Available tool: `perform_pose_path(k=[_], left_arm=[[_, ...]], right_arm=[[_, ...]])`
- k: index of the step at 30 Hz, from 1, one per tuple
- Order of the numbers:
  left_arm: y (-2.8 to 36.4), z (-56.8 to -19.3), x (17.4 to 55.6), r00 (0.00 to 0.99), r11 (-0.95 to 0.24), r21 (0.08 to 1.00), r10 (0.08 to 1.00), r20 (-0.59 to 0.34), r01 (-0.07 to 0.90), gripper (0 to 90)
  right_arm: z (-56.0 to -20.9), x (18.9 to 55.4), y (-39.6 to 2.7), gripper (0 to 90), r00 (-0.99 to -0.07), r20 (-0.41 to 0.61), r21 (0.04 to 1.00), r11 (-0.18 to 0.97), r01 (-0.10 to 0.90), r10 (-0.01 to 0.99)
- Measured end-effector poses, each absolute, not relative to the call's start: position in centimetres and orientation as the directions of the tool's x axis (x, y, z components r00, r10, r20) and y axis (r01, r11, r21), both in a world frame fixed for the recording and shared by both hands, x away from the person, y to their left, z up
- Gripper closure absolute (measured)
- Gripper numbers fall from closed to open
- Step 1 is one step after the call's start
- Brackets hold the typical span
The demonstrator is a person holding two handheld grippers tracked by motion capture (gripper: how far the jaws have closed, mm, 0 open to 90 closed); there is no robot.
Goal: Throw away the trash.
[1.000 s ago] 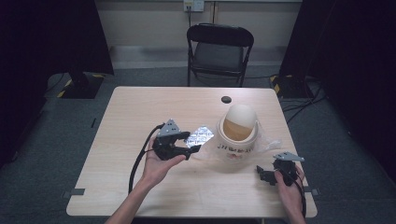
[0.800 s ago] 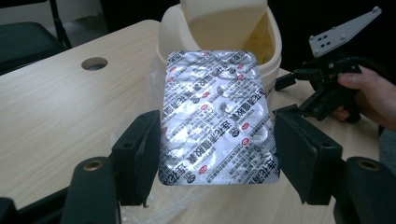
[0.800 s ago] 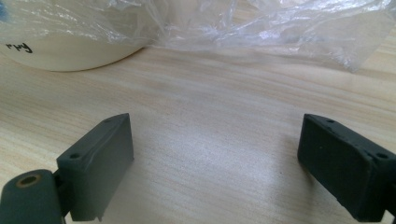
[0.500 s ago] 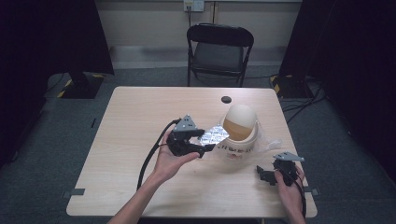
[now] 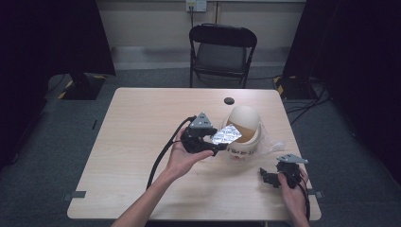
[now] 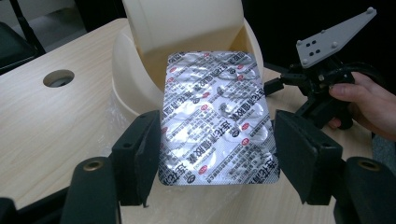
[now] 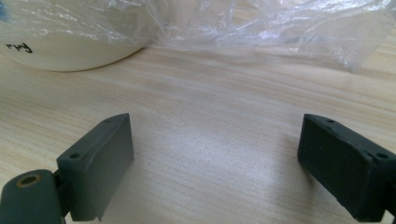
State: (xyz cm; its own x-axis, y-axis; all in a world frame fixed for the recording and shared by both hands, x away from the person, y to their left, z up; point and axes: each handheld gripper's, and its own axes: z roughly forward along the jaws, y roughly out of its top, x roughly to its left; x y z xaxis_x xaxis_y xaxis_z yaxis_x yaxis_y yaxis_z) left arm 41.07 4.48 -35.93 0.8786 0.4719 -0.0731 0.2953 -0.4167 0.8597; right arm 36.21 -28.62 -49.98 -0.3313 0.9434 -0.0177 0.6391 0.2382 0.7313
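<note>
A silver foil blister pack (image 6: 217, 116) with red print is clamped edge to edge between my left gripper's (image 6: 217, 158) jaws, so that gripper is shut on it. In the high view the pack (image 5: 226, 135) hangs at the mouth of a cream swing-lid bin (image 5: 246, 125), and my left gripper (image 5: 213, 143) is just left of the bin. The bin's lid (image 6: 187, 28) rises right behind the pack. My right gripper (image 5: 269, 178) rests open near the table's front right corner, with bare wood between its jaws (image 7: 215, 158).
Crumpled clear plastic (image 5: 273, 142) spreads from under the bin toward the right; it lies ahead of the right gripper (image 7: 280, 28). A small round hole (image 5: 229, 100) marks the wooden table (image 5: 142, 118) behind the bin. A black chair (image 5: 222, 47) stands beyond the far edge.
My left gripper has carried the blister pack rightward and up to the bin's opening. The right gripper has stayed where it was.
</note>
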Motion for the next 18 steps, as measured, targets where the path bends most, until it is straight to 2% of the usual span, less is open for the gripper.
perform_pose_path(k=[18], left_arm=[[3.1,-35.7,42.0,0.881,-0.415,0.855,0.464,-0.095,0.311,34.2]], right_arm=[[-50.0,36.2,-28.6,10.0,-0.332,-0.018,0.731,0.239,0.639,0.943]])
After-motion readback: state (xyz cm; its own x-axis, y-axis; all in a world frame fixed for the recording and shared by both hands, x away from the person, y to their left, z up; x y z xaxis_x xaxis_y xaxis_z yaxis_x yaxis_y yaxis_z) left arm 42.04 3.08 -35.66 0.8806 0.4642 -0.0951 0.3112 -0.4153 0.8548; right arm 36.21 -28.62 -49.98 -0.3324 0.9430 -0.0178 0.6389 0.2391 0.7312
